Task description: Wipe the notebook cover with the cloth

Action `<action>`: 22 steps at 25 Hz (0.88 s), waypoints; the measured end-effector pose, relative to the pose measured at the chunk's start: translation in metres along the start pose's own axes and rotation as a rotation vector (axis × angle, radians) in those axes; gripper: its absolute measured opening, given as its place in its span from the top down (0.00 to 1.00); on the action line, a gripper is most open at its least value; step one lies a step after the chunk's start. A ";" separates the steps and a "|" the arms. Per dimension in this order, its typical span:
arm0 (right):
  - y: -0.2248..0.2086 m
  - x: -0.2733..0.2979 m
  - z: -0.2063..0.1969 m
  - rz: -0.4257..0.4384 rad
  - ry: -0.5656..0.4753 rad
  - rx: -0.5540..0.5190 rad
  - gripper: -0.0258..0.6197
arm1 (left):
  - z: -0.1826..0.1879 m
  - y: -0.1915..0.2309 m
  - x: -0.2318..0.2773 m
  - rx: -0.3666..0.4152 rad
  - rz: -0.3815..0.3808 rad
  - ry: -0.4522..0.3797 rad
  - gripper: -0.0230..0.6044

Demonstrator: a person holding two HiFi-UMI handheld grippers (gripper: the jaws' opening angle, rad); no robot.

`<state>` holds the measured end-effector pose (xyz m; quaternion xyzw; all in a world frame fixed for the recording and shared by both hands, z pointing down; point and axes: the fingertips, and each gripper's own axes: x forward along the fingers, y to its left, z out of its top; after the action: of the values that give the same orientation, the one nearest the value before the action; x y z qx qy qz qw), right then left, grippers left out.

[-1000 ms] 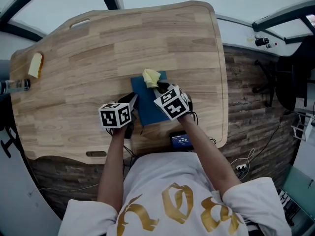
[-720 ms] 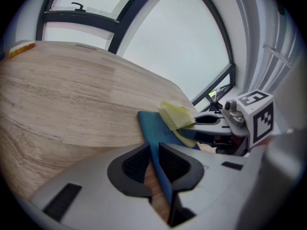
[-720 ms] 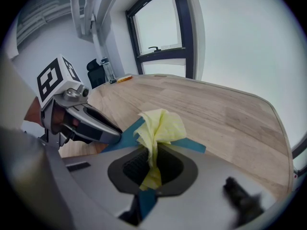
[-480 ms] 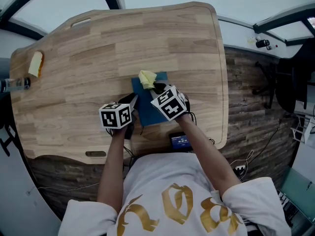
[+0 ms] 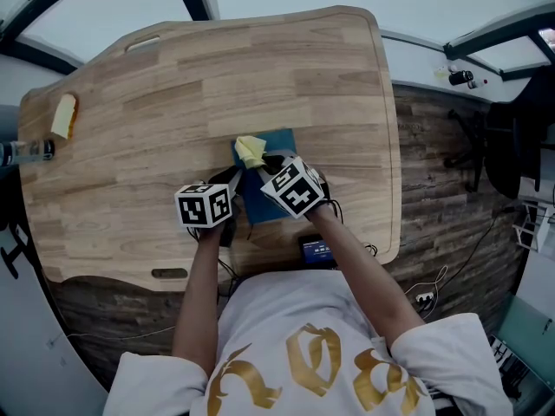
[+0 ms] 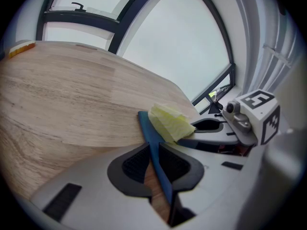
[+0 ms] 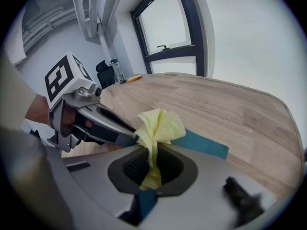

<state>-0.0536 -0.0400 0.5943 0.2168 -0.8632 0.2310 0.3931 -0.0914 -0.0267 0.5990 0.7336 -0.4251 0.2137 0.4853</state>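
Left claw pinches notebook edge, right claw clamps cloth at frame centre; hard wiping could slip notebook free

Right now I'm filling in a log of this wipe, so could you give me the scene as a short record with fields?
surface: wooden table
notebook: blue notebook, lying near the table's near edge
cloth: yellow cloth, bunched, resting on the notebook's far left part
left gripper: left gripper, jaws closed on the notebook's left edge
right gripper: right gripper, jaws closed on the cloth, pressing it on the cover
other: small yellow item at the table's far left; small lit screen by the near edge
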 end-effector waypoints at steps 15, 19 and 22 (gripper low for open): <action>0.038 -0.009 -0.025 0.089 0.053 -0.011 0.90 | -0.001 0.000 0.001 0.002 0.002 0.000 0.86; 0.046 -0.011 -0.030 0.099 0.050 -0.016 0.90 | -0.001 0.001 0.000 0.001 0.003 0.000 0.86; 0.051 -0.012 -0.036 0.103 0.058 -0.005 0.90 | -0.001 0.000 0.000 0.001 0.002 0.000 0.86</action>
<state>-0.0534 0.0236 0.5945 0.1642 -0.8621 0.2550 0.4059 -0.0915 -0.0259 0.5998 0.7334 -0.4254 0.2144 0.4850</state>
